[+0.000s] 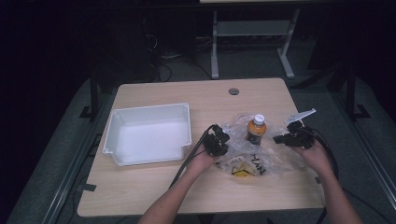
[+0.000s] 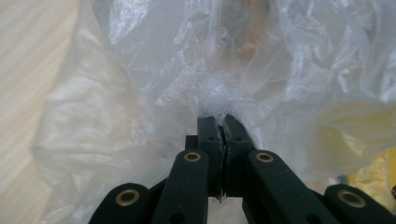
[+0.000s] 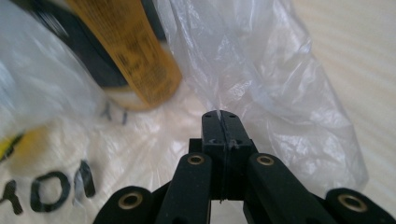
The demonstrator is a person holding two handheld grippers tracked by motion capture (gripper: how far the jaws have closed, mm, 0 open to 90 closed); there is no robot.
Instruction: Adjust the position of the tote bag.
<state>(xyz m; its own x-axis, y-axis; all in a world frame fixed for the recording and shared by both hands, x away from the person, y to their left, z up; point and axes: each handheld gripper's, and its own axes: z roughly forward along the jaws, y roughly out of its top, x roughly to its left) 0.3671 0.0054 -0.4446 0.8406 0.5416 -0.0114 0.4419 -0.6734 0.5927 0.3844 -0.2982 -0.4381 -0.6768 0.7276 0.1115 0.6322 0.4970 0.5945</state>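
now, left gripper [image 2: 219, 122]: jaws clamped on a fold of the crinkled clear plastic bag [image 1: 261, 156]
right gripper [image 3: 220, 116]: jaws pressed together on the bag's film
bag: on the light wooden table [image 1: 154, 191], around an upright orange bottle [image 1: 256, 130]

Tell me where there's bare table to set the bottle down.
Bare table runs behind the white bin, and along the near edge in front of it. Between bin and bottle it's crowded: the plastic bag spreads there, both grippers pinching it.

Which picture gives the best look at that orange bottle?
The high view: the bottle stands whole, white cap up, amid the plastic bag. The right gripper view shows its blurred lower part; the left gripper view, a vague shape behind plastic.
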